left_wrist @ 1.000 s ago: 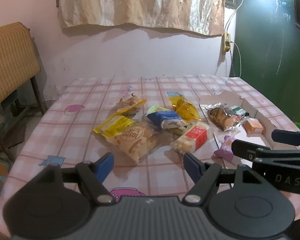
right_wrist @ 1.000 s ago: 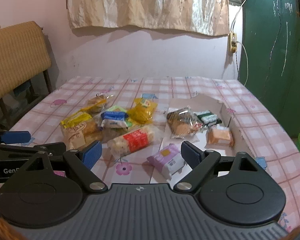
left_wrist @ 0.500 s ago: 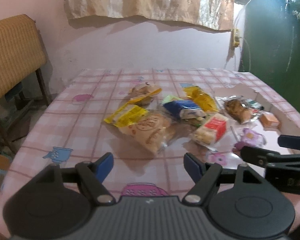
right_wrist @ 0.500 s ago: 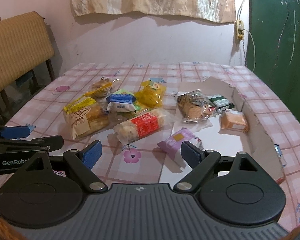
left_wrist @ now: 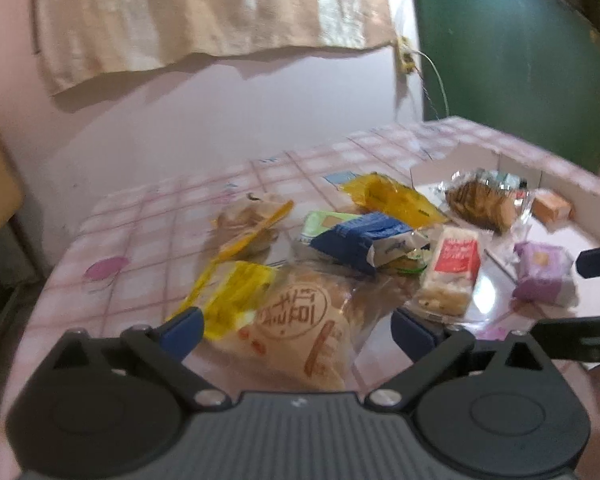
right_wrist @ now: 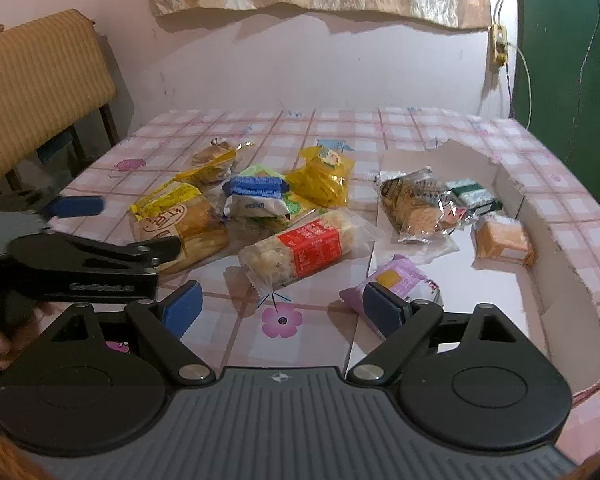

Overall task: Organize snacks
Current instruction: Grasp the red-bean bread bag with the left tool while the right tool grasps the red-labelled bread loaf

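Left gripper (left_wrist: 296,326) spread, just widened, straddling bread pack (left_wrist: 300,320) near table (right_wrist: 340,128) middle; nothing pinched. Right gripper (right_wrist: 282,306) spread, empty, aimed toward purple packet (right_wrist: 396,280) at box (right_wrist: 560,264) front edge.

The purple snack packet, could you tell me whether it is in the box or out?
Partly in: the purple snack packet straddles the box floor's front edge.

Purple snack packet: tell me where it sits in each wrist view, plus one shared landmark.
Left wrist: purple snack packet at the right edge, above the right finger.
Right wrist: low, right of centre, just behind the right fingertip.
Shared landmark: the red-labelled snack bar, just left of it.
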